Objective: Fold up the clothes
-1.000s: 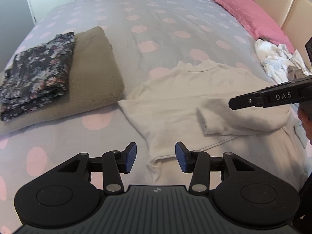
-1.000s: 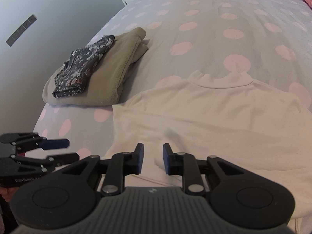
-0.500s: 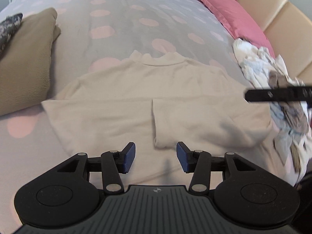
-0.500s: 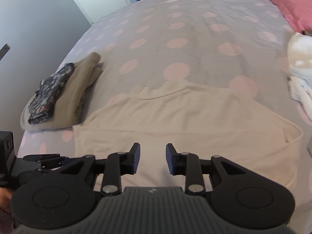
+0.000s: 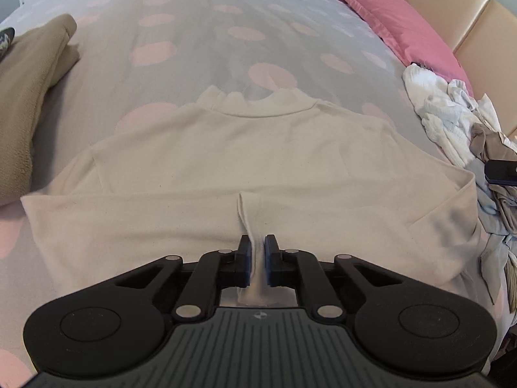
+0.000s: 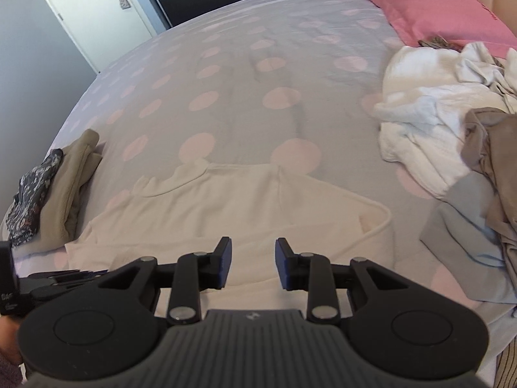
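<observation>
The cream sweater (image 5: 245, 161) lies flat on the grey bedspread (image 5: 200, 9) with pink dots, and the left gripper (image 5: 257, 260) is pinched on the cuff edge of its folded-in sleeve (image 5: 244, 216). The right gripper (image 6: 252, 263) hovers over the sweater's lower part, its jaws apart and opening, nothing between them. A folded pile (image 6: 61, 187) sits left, crumpled laundry (image 6: 436, 123) right below a pink pillow (image 6: 429, 3); no writing is legible.

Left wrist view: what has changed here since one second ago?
The left tool came down to the cream top and shut on the edge of its folded-in sleeve; earlier it was open above the cloth. The right tool, open, swung toward the unfolded clothes pile. The top stays flat on the bed.
</observation>
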The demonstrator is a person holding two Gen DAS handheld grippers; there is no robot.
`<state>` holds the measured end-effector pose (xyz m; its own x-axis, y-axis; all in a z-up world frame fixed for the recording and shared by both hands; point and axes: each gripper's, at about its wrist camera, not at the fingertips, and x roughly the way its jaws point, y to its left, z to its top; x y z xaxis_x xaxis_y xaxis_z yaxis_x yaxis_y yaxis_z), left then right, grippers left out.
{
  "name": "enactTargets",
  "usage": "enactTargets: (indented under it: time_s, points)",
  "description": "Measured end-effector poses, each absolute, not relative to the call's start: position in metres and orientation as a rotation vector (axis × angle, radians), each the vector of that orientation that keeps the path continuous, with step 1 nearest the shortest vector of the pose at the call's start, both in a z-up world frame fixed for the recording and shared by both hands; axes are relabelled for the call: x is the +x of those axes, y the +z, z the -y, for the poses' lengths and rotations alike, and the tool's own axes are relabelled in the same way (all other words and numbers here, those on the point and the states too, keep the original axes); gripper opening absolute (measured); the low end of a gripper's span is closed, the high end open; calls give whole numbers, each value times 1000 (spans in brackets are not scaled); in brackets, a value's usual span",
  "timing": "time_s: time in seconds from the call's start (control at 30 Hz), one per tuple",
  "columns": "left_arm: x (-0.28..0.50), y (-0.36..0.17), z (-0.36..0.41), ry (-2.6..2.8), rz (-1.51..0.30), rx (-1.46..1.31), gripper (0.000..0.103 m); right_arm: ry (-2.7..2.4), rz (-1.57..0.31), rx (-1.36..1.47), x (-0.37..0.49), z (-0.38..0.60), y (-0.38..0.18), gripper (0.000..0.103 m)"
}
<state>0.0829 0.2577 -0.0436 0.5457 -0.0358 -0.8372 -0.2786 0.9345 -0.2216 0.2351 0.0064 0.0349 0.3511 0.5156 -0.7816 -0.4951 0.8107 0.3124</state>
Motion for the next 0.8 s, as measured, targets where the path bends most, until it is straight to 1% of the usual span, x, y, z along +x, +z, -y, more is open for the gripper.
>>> enactTargets:
  time_s: [0.03, 0.07, 0.13, 0.3, 0.43, 0.47, 0.63, 0.8]
  points:
    - [80, -36, -258, 147, -967, -356, 5, 659, -1016, 21, 234, -5, 36, 35]
    - [78, -28, -260, 146, -945, -370, 5, 664, -1012, 20, 233, -3, 37, 39]
    - [75, -8, -262, 136, -898, -412, 5, 700, -1000, 14, 227, 0, 39, 40]
    - [73, 48, -260, 82, -752, -475, 5, 942, -983, -49, 190, -3, 41, 39]
    - [71, 81, -253, 58, -673, -478, 5, 1086, -950, -241, 146, -16, 19, 36]
    - [69, 87, -252, 57, -659, -477, 5, 1098, -944, -295, 137, -20, 10, 34]
    - [63, 108, -255, 72, -602, -489, 5, 884, -890, -482, 143, -30, -35, 34]
    - [53, 123, -267, 111, -548, -501, 5, 621, -950, -396, 188, -8, -42, 34]
